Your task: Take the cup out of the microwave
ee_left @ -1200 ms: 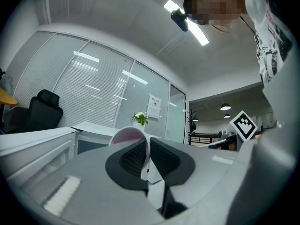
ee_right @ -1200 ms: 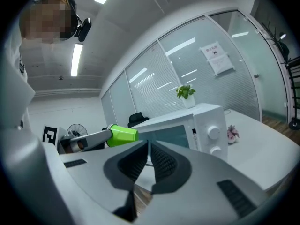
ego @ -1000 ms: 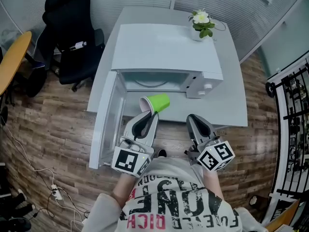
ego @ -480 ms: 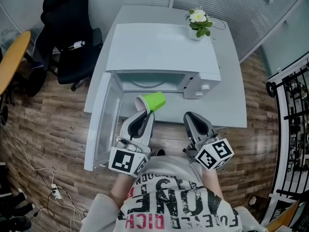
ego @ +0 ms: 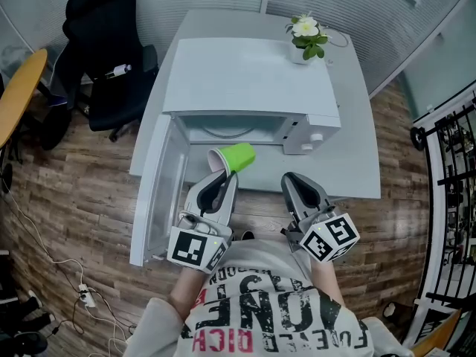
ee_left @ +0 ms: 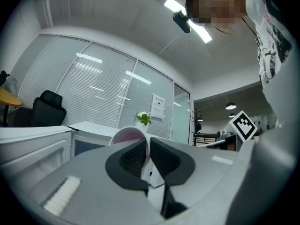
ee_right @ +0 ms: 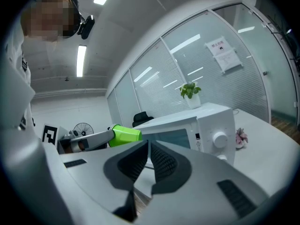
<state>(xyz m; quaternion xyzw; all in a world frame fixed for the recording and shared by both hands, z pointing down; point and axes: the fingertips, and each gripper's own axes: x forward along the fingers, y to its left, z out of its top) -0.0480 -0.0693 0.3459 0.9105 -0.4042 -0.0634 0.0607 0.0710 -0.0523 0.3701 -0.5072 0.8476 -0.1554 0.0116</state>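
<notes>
Little moved: left gripper still pinches cup rim btw its fingers, microwave mouth just beyond. Right gripper closed, empty. Cup looks out.

There is one lime-green plastic cup, one white microwave oven, one white table, one potted white-flowered plant, one black office chair, and two grey grippers: left gripper, right gripper.

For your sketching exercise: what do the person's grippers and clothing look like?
Left gripper and right gripper: pale grey shells, black ribbed pads, a cube with black-and-white square markers on each. White T-shirt, black and red lettering.
</notes>
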